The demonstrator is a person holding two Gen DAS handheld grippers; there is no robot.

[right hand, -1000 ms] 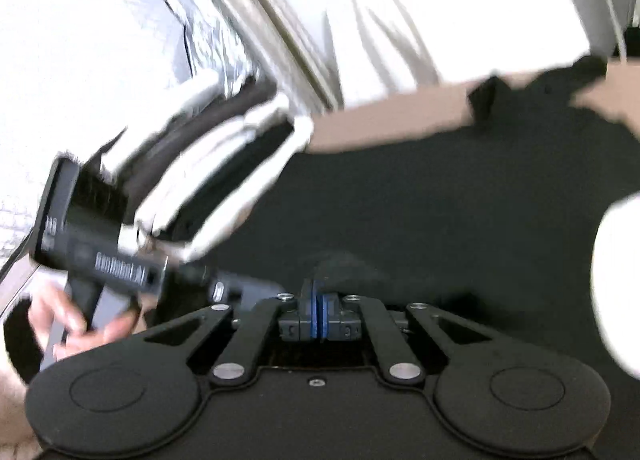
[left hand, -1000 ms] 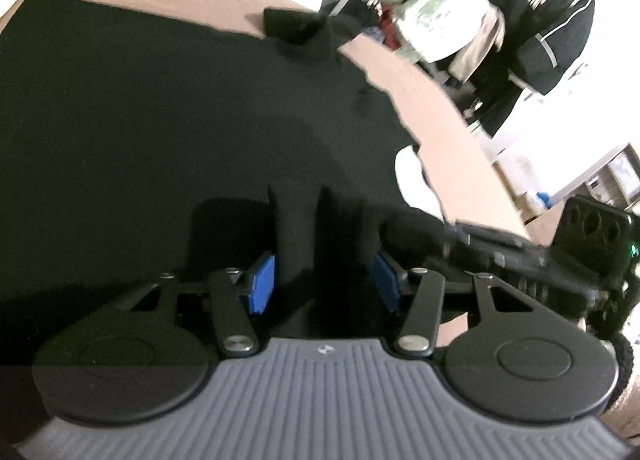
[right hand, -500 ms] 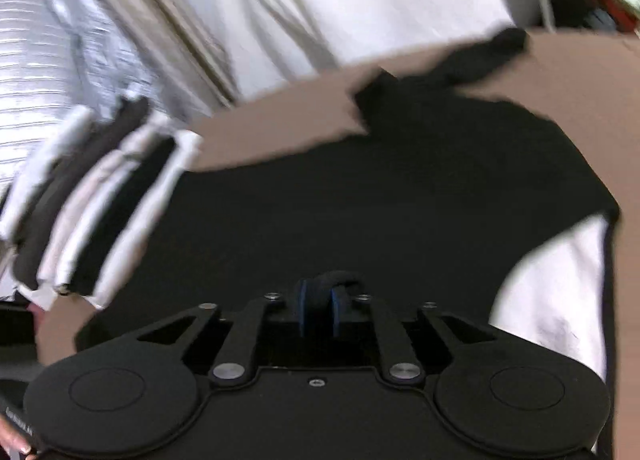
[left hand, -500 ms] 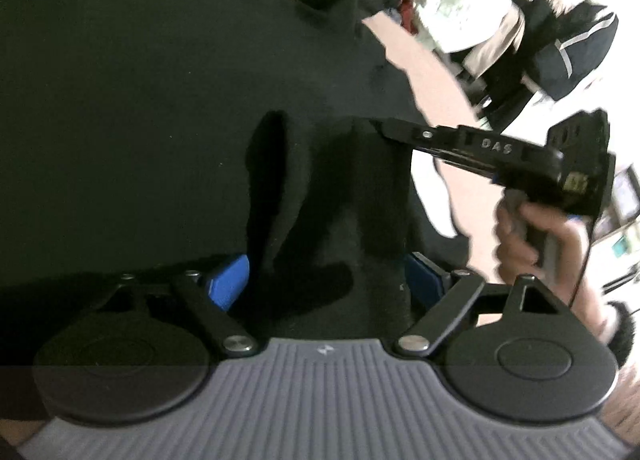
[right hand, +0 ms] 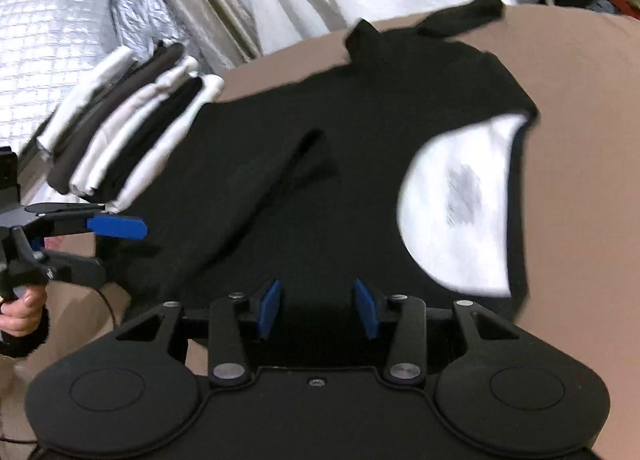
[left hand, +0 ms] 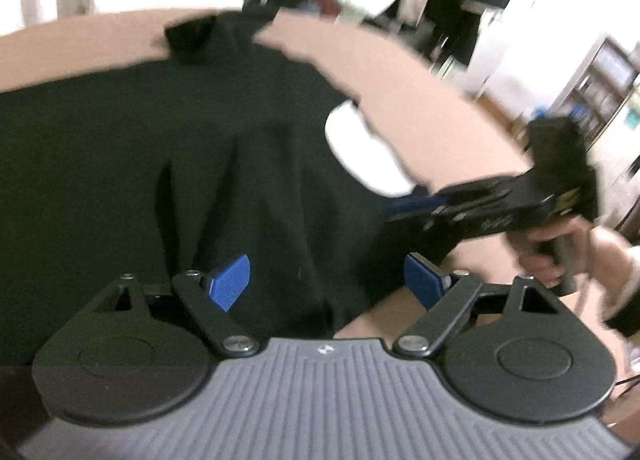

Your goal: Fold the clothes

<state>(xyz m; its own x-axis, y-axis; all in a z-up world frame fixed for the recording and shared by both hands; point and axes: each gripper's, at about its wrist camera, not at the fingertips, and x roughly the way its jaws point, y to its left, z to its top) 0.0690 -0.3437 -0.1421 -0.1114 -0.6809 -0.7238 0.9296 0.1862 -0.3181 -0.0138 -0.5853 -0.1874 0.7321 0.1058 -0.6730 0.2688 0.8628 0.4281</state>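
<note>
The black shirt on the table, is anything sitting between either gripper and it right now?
Nothing visible does. The black shirt lies directly beneath the left gripper and the right gripper, whose jaws are opening. The folded stack sits beside it.

Black linkage tongs [right hand: 316, 306], blue ribbed pads [right hand: 269, 302], silver screws, possibly dark sleeve cuff [left hand: 624, 320]

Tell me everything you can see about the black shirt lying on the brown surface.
The black shirt is soft, matte knit, spread mostly flat on the brown surface. A white patch with a grey smudge shows on one side. A raised fold ridge crosses its middle, and a sleeve end flops near the far edge. Its edge meets the stack of folded clothes. No gripper pads press on it.
</note>
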